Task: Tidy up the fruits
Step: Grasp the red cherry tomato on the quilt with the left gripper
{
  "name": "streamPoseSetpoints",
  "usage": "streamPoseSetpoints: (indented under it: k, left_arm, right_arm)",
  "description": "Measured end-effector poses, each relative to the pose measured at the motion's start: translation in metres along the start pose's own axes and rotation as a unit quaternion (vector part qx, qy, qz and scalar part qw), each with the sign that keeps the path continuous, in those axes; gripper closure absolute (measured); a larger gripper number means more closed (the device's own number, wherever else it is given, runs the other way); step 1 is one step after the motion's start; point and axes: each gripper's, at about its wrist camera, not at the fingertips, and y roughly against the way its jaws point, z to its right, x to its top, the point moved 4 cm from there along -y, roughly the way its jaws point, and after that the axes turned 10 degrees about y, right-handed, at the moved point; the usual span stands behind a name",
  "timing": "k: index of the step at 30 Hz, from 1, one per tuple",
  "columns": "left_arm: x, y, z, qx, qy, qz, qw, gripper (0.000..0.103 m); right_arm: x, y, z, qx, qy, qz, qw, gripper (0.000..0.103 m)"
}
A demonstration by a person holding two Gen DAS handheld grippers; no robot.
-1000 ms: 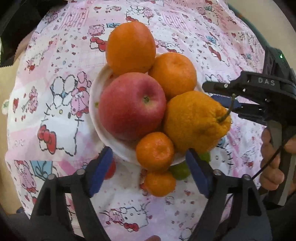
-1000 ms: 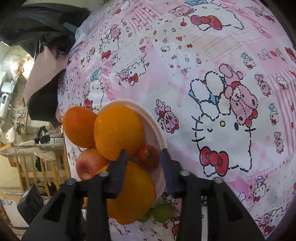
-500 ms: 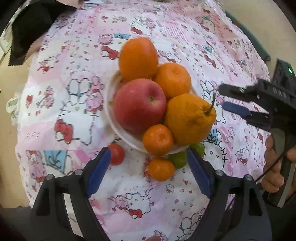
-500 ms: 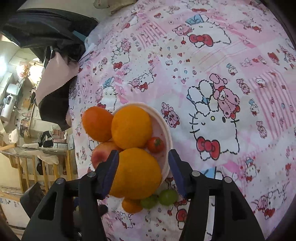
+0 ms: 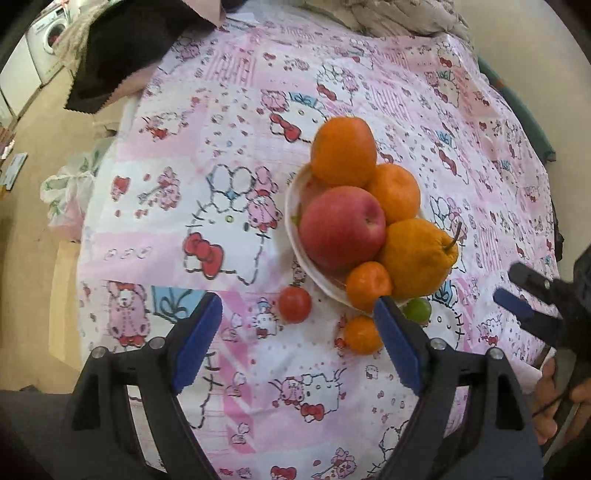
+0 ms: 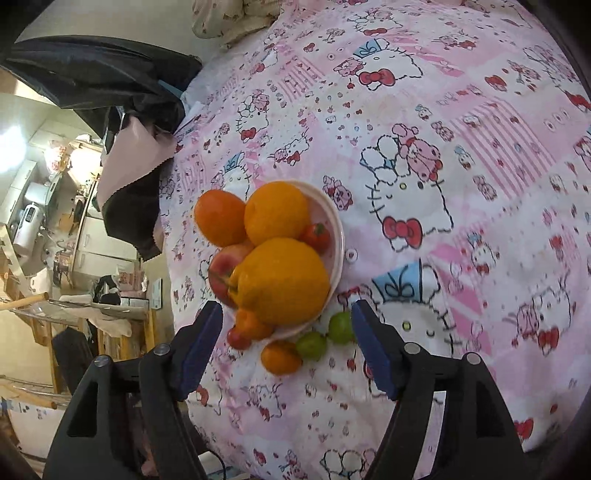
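A white plate [image 5: 295,236] holds a red apple [image 5: 341,227], two oranges [image 5: 343,151], a bumpy orange with a stem [image 5: 417,258] and a small tangerine [image 5: 369,286]. A small red tomato [image 6: 316,236] lies at the plate's [image 6: 338,240] right edge. On the cloth beside the plate lie a tomato [image 5: 294,304], a tangerine [image 5: 362,334] and two green fruits [image 6: 312,343]. My left gripper [image 5: 297,343] hangs open above the cloth, near side of the plate. My right gripper [image 6: 287,347] holds nothing; its jaws are opening. It also shows as the right gripper [image 5: 506,281] at the side.
A pink cartoon-print cloth [image 5: 221,206] covers the round table. Dark and pink fabric [image 6: 125,147] hangs off the far left edge, a crumpled cloth [image 5: 399,18] lies at the back. A hand [image 5: 550,402] grips the right tool. The floor lies beyond the table's left edge.
Both grippers have drawn back and up from the plate. The right jaws have spread wider, and the small tomato that was between them now lies in the plate.
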Motion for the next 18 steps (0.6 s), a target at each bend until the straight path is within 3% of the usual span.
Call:
streamPoseSetpoints:
  k: [6,10,14,16,18]
  left_arm:
    - [-0.004,0.011,-0.010,0.016,-0.004,0.036,0.9992,0.021]
    - [-0.001,0.010,-0.020,0.053,-0.011,0.062,0.9966,0.021]
    - [0.004,0.000,-0.032,0.060,0.010,0.058,0.9964,0.022]
    - [0.004,-0.017,-0.033,0.056,0.014,0.036,0.9977,0.023]
    - [0.001,-0.032,-0.029,0.052,0.005,0.010,0.9986,0.032]
  right_arm:
    - [-0.023,0.017,0.001,-0.010,-0.003,0.019,1.000,0.028]
    - [-0.036,0.022,-0.004,-0.033,0.009,0.036,0.999,0.028]
    - [-0.045,0.019,-0.005,-0.064,0.020,0.040,0.997,0.028]
    - [-0.045,0.018,-0.005,-0.067,0.023,0.038,0.997,0.028]
    - [-0.044,0.017,-0.003,-0.068,0.023,0.037,0.997,0.028]
